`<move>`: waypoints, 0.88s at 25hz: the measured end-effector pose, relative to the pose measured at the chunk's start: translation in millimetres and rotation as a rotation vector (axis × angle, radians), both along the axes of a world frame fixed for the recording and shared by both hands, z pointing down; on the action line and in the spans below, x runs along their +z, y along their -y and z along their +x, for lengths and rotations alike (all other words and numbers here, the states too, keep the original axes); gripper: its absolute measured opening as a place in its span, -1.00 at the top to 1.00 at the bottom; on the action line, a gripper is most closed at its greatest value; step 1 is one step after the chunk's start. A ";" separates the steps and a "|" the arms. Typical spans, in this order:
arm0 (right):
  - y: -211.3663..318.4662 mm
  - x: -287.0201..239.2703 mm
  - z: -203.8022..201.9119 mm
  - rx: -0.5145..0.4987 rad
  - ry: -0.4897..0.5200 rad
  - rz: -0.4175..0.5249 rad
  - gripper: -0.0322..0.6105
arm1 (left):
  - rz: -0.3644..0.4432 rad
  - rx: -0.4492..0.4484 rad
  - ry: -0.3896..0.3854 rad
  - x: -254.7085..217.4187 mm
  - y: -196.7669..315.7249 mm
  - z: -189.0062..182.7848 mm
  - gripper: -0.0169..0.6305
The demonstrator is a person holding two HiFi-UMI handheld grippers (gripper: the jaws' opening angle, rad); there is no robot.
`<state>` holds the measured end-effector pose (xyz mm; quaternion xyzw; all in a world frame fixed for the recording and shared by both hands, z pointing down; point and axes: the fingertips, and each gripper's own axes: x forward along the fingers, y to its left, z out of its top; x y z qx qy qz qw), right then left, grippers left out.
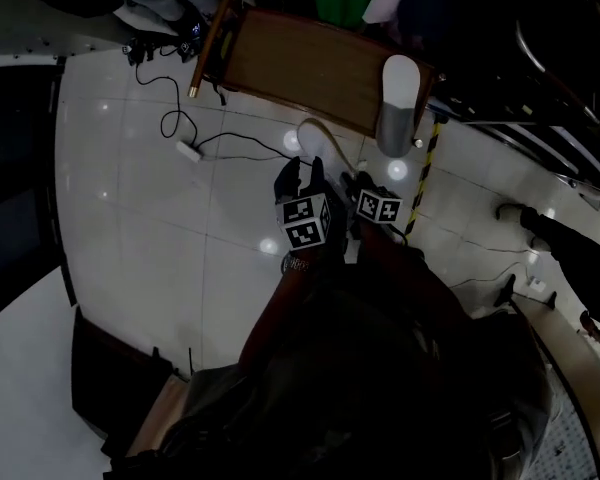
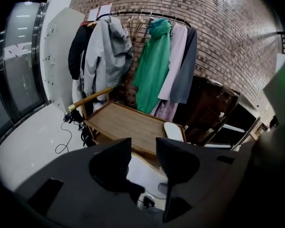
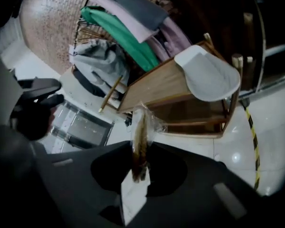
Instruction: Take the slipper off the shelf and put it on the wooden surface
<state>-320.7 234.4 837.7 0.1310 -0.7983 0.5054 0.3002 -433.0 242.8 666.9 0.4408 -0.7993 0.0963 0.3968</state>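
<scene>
My right gripper (image 3: 140, 146) is shut on a thin brown slipper in clear plastic (image 3: 141, 129), seen edge-on, with a white tag hanging under it. In the head view that slipper (image 1: 325, 138) shows as a tan arc ahead of the right gripper (image 1: 358, 183), short of the wooden surface (image 1: 300, 63). A white and grey slipper (image 1: 400, 98) lies on the right end of the wooden surface (image 3: 156, 87). My left gripper (image 2: 143, 151) is open with nothing between its jaws, and it points at the wooden surface (image 2: 128, 125) and the white slipper (image 2: 173, 131).
Coats hang on a rack (image 2: 152, 56) against a brick wall behind the wooden cart. A cable with a plug (image 1: 190, 148) lies on the white tiles to the left. A yellow-black striped pole (image 1: 425, 173) and dark shelving (image 1: 540, 78) stand at the right.
</scene>
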 end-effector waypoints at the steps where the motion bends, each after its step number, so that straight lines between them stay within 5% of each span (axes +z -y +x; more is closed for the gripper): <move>1: 9.7 19.9 -3.5 0.051 -0.006 0.001 0.71 | -0.002 -0.004 0.005 4.2 -5.2 -3.2 0.43; 9: 103.4 136.2 -42.7 0.418 0.037 0.065 0.71 | -0.043 -0.023 -0.010 75.2 -39.3 -9.8 0.43; 13: 146.1 192.9 -45.3 0.545 -0.027 0.139 0.69 | -0.067 -0.014 -0.041 110.3 -50.3 -2.3 0.44; 15: 156.4 215.3 -42.1 0.537 -0.100 0.197 0.56 | -0.075 0.002 -0.048 125.5 -53.6 2.3 0.43; 18: 154.4 234.0 -29.3 0.471 -0.227 0.232 -0.06 | -0.094 0.021 -0.054 140.7 -55.4 6.4 0.43; 22: 122.0 232.1 -9.8 0.260 -0.370 0.232 -0.53 | -0.095 0.054 -0.070 129.8 -42.7 12.0 0.44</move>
